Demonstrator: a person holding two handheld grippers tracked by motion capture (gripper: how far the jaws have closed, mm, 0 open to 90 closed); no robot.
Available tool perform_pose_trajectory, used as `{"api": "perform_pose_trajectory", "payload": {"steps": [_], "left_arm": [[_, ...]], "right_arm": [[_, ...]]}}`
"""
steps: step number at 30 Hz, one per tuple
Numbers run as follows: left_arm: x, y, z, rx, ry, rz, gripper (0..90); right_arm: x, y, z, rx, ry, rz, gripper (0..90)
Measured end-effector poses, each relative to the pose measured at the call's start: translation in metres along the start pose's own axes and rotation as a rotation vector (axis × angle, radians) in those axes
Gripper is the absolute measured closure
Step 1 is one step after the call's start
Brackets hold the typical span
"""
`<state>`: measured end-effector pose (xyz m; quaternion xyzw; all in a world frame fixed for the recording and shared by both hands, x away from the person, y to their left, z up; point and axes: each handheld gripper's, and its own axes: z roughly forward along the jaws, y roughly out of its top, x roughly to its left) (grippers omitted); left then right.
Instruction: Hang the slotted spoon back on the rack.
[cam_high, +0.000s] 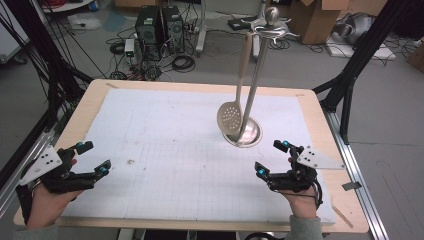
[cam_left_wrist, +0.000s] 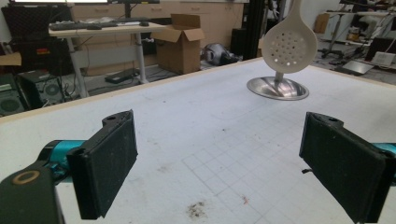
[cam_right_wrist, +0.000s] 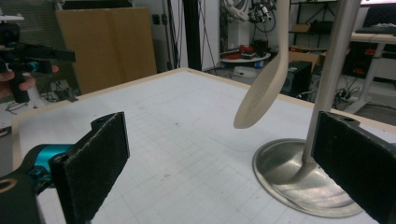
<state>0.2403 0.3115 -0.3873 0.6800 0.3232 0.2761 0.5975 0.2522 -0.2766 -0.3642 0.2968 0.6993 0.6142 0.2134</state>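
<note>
A metal stand (cam_high: 257, 75) with a round steel base (cam_high: 249, 135) rises from the right middle of the white grid mat (cam_high: 165, 150). A cream slotted spoon (cam_high: 231, 119) hangs from its top hooks, bowl just above the base. My left gripper (cam_high: 93, 157) is open near the mat's front left, nothing between its jaws. My right gripper (cam_high: 272, 157) is open in front of the base, also holding nothing. In the left gripper view the spoon (cam_left_wrist: 288, 46) and base (cam_left_wrist: 277, 88) lie far ahead. In the right gripper view the spoon (cam_right_wrist: 262, 88) hangs close, the pole (cam_right_wrist: 332, 65) beside the right jaw.
The wooden table (cam_high: 320, 125) edges the mat on all sides. Black frame posts (cam_high: 360, 60) stand off the right corner, and computers (cam_high: 160, 25) with cables sit on the floor behind. A small brown speck (cam_high: 132, 161) marks the mat near the left gripper.
</note>
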Motion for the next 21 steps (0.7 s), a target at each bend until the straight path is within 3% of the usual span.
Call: {"api": "perform_pose_trajectory", "payload": {"steps": [8,21], "left_arm": [[0.003,-0.006,-0.005,0.029,0.048,-0.012,11.6],[-0.005,-0.01,0.005,0.076,0.052,-0.013,11.5]], "right_arm": [[-0.007,0.0,-0.01,0.002,-0.028,0.009,3.1],[-0.003,-0.001,-0.008,0.009,-0.011,0.008,3.1]]}}
